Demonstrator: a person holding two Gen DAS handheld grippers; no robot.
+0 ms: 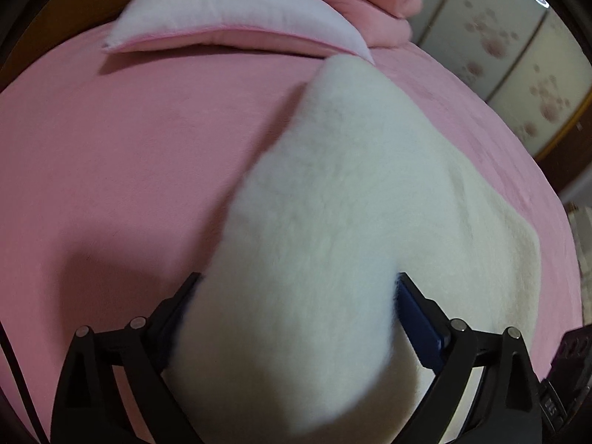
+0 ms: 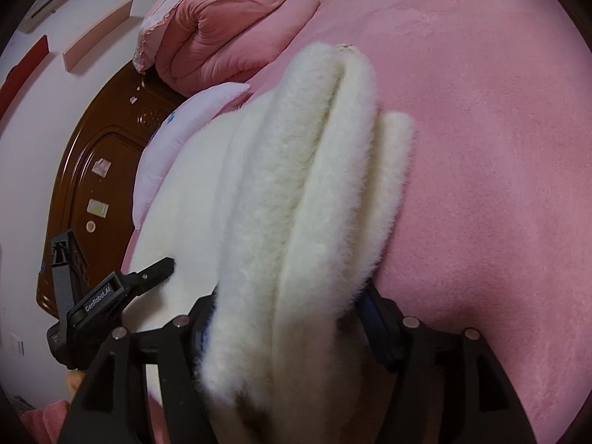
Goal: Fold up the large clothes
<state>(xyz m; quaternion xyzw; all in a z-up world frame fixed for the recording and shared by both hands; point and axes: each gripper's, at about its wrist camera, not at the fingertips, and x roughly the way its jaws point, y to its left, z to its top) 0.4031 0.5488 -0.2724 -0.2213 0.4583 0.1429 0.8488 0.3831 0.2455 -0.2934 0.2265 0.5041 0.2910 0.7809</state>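
ok so the left gripper [image 1: 299, 277] has its black fingers spread wide, and the fluffy white fleece garment [image 1: 333, 185] just sits loose between them, so that looks released to me. The garment lies on the pink plush bed sheet [image 1: 111, 166], stretched toward the white pillow [image 1: 222, 11]. Over at the right gripper [image 2: 288, 296], a stack of folded fleece layers fills the gap. I honestly can't tell if those pads are pinching it or only brushing the fuzz. My worry is that this stuff is thick and springy, so with nothing clamping it the folds could puff open and slide apart. The long pile could also snag on a pad as a gripper pulls away, which would drag the top layer crooked.
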